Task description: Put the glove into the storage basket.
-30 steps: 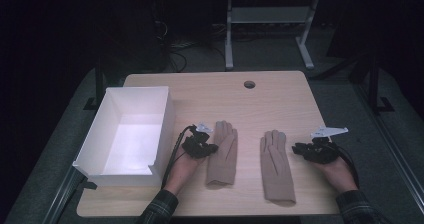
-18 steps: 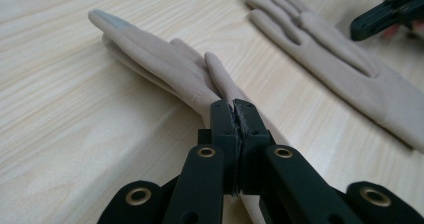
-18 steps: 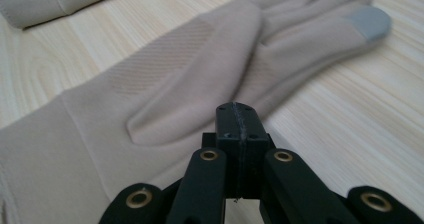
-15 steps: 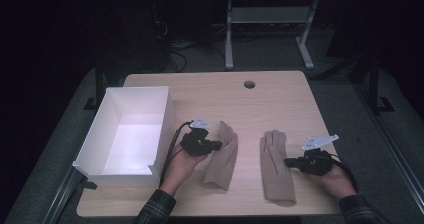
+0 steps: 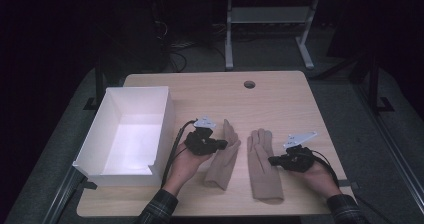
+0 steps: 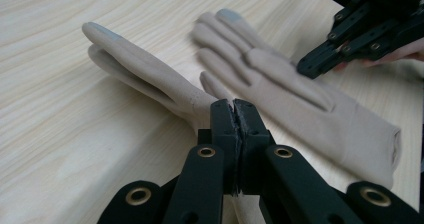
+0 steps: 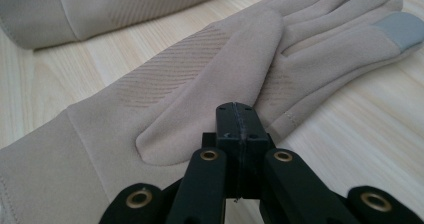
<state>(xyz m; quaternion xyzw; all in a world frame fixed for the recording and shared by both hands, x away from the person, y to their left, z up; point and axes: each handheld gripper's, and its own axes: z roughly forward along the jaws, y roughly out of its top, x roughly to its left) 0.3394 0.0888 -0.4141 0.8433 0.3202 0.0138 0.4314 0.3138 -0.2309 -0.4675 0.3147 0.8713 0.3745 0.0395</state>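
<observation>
Two beige gloves lie side by side on the wooden table (image 5: 285,104). My left gripper (image 5: 224,144) (image 6: 234,109) is shut on the near edge of the left glove (image 5: 222,159) (image 6: 145,69). That edge is raised, so the glove stands tilted on its side. The right glove (image 5: 262,166) (image 7: 200,74) (image 6: 280,84) lies flat, palm side up. My right gripper (image 5: 272,160) (image 7: 239,114) is shut, its tips at that glove's right edge by the thumb. I cannot tell whether any fabric is pinched there. The left gripper view has the right gripper (image 6: 310,69) at its top right.
An open white box (image 5: 162,121) stands at the table's left side, right beside my left hand. A small round hole (image 5: 249,84) sits near the far edge. A metal stand (image 5: 230,39) and cables are on the dark floor beyond.
My left gripper has risen with the left glove's edge, tipping the glove onto its side. My right gripper has slid left and nearer, from beside the right glove to its edge.
</observation>
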